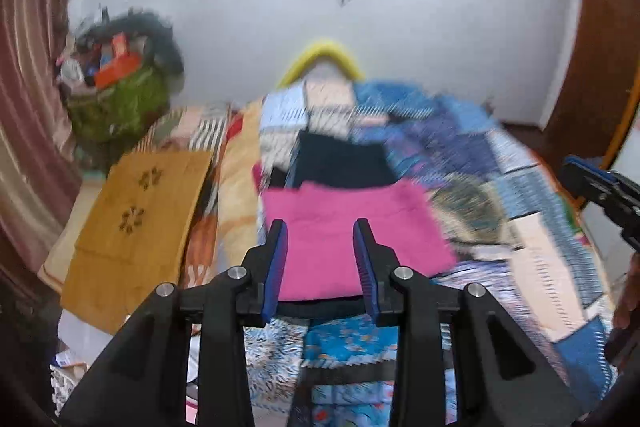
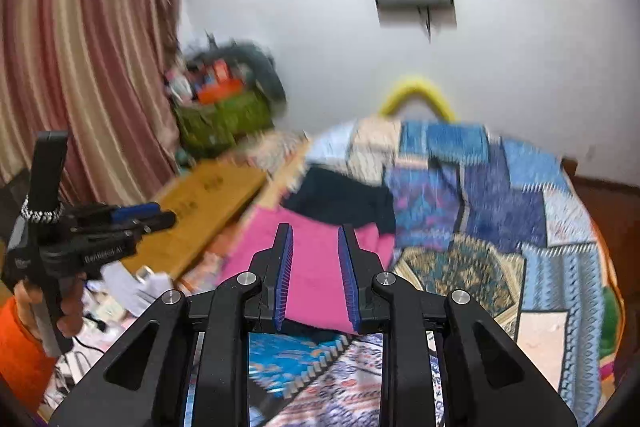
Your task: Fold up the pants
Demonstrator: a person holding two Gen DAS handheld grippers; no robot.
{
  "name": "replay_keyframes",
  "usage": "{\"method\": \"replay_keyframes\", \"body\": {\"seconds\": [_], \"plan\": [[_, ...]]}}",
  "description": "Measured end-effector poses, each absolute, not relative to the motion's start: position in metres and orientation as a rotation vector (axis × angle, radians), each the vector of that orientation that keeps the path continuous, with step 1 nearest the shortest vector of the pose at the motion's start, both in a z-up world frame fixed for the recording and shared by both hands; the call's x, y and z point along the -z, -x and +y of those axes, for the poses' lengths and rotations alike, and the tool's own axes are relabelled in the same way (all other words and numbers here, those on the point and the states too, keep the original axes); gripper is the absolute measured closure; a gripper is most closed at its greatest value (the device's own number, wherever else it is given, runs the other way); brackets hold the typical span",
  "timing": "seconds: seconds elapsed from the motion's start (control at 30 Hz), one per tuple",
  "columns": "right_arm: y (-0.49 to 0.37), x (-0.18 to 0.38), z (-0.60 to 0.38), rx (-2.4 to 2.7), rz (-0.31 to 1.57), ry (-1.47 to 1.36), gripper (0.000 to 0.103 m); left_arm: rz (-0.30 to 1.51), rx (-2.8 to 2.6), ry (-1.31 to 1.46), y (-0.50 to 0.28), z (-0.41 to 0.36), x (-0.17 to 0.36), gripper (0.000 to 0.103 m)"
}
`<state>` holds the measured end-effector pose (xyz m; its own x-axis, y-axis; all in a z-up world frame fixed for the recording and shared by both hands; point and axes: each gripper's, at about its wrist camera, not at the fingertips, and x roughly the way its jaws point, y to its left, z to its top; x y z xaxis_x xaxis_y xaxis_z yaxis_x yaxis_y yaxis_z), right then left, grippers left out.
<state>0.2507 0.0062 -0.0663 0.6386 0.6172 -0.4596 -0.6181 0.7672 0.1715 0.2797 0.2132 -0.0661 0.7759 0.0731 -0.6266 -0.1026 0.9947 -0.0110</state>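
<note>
Hovering above folded pink pants [image 1: 352, 235], both parted, empty: left gripper [image 1: 322, 227], right gripper [image 2: 314, 231].

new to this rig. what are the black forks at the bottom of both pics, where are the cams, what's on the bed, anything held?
No robot here: a person carries a handheld two-finger gripper in each hand, each with a fisheye camera looking forward along its fingers. One picture is from the left gripper, the other from the right gripper; each also catches the other gripper at its edge. The black forks are their fingers with blue pads. Both stand open and hold nothing. Beyond them, on a patchwork bedspread, lie folded pink pants with a dark garment behind. A yellow-brown cloth lies to the left. Both pictures are motion-blurred.
</note>
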Motion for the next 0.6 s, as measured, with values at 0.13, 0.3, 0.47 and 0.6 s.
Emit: {"method": "replay_keyframes", "body": {"seconds": [0.13, 0.3, 0.47, 0.6], "plan": [[-0.197, 0.032, -0.011, -0.731, 0.396, -0.001, 0.082, 0.544, -0.07, 0.048, -0.223, 0.186, 0.023, 0.069], [-0.134, 0.008, -0.03, -0.755, 0.261, -0.006, 0.082, 0.382, -0.088, 0.022, -0.147, 0.156, -0.013, 0.069], [-0.09, 0.001, -0.043, -0.756, 0.174, -0.03, 0.075, 0.268, -0.134, -0.027, -0.092, 0.129, -0.025, 0.049], [-0.069, 0.002, -0.051, -0.707, 0.124, -0.056, 0.041, 0.221, -0.143, -0.049, -0.066, 0.112, -0.025, 0.031]]}}
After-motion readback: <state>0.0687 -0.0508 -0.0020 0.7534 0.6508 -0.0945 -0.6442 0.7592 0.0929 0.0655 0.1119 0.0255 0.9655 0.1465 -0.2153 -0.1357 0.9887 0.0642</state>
